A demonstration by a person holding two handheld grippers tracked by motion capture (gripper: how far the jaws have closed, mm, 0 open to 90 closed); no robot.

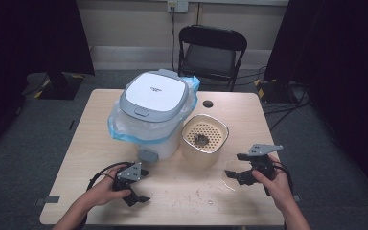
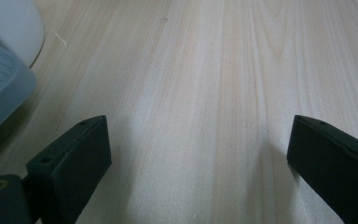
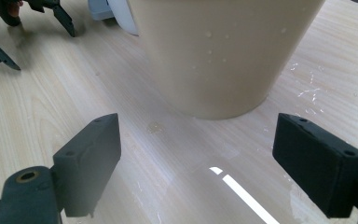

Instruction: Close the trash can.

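The beige strainer bucket point(image 1: 205, 140) stands upright just past the middle of the surface point(image 1: 172, 201), some dark scraps lying on its perforated insert, its wall nearly touching the white pedal bin point(image 1: 151, 112) at its 9 o'clock. That bin is lined with a blue bag point(image 1: 120, 130), its lid down. The right tongs point(image 1: 233, 168) hang at the bucket's 4 o'clock, near it but apart, jaws spread wide with nothing between them; in the right gripper view the bucket's point(image 3: 223, 51) lower wall stands straight ahead. This looks like the approach to a grasp on the bucket. The next move likely calls for closing in and taking the rim or wall, since the body seems broader than the gap. The left tongs point(image 1: 143, 186) rest low at 7 o'clock, also wide open and empty over bare wood point(image 2: 205, 93). Open room lies at 3 and 6 o'clock; the surface's near edge sits close behind both hands, and the bin blocks 9 o'clock.
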